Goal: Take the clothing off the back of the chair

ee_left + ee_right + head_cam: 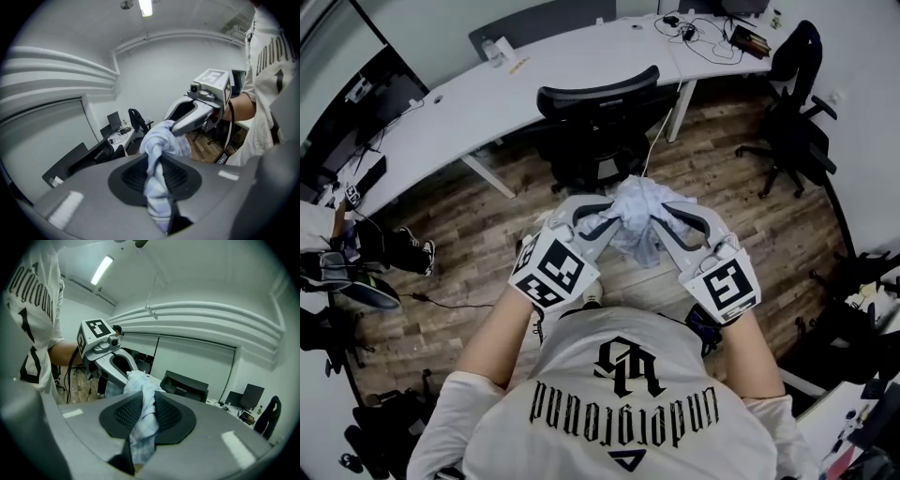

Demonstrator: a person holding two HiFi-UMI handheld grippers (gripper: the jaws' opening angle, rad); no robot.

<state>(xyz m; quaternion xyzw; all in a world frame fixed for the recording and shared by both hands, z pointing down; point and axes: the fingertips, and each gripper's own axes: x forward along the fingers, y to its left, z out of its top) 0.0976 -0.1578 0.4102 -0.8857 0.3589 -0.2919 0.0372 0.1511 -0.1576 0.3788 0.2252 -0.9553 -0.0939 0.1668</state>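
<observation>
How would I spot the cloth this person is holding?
Find the long white desk and the black office chair before it. Nearer the person, the left tool and right tool both pinch a bunched garment. It is pale blue, faintly checked and crumpled, unlike the hard grey tools gripping it.

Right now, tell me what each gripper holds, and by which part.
Both hold one pale checked garment, bunched between them: the left gripper pinches a gathered fold on its left side, the right gripper one on its right.
</observation>
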